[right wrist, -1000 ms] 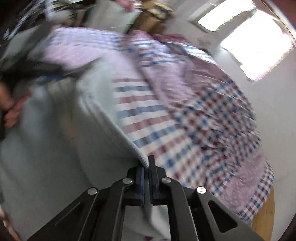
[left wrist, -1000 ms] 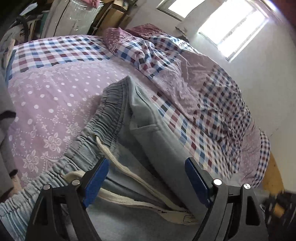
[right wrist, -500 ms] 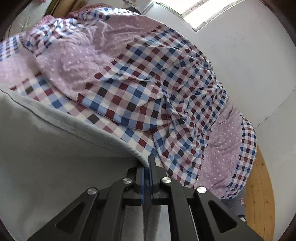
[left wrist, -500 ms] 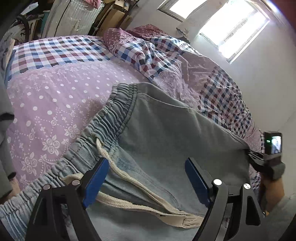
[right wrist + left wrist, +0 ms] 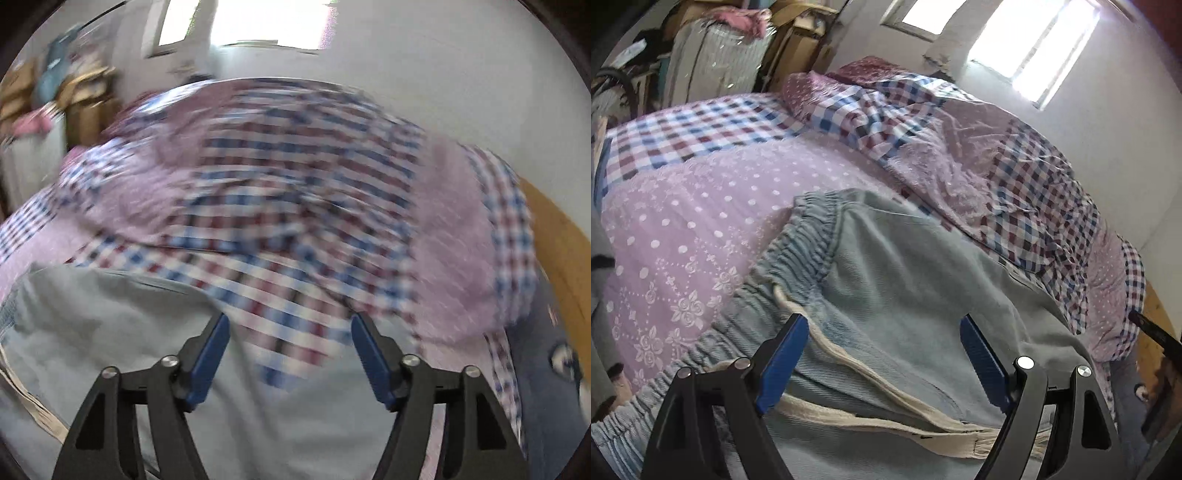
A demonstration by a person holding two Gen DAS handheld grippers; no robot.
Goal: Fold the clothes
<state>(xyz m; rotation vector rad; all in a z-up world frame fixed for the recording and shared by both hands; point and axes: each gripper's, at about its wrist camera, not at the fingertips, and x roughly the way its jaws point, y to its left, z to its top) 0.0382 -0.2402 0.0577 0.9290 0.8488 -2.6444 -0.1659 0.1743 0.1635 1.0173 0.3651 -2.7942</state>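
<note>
A pair of pale blue denim trousers (image 5: pixel 905 288) lies spread on the near part of the bed, its gathered elastic waistband (image 5: pixel 798 251) running from the near left corner up toward the middle, where it bends at the garment's far edge. A cream drawstring (image 5: pixel 871 384) trails out of the waistband and crosses the cloth toward the near right, ending in a flat stitched tip. The fabric looks smooth across the broad right panel, with fine diagonal twill lines. The left gripper (image 5: pixel 882 362) hangs just above the trousers with its blue pads wide apart, nothing pinched between them. The right gripper (image 5: pixel 290 350) is opening its jaws over the trousers' (image 5: pixel 110 332) right side, with no cloth caught between the pads. Beyond the garment lie a lilac dotted sheet (image 5: pixel 701 221) to the left and a rumpled checked quilt (image 5: pixel 997 166) to the far right. The right wrist view is smeared by motion, so the quilt's checks run into streaks. The near ends of the trousers are cut off by the frame, and the gripper bodies hide part of the drawstring.
</note>
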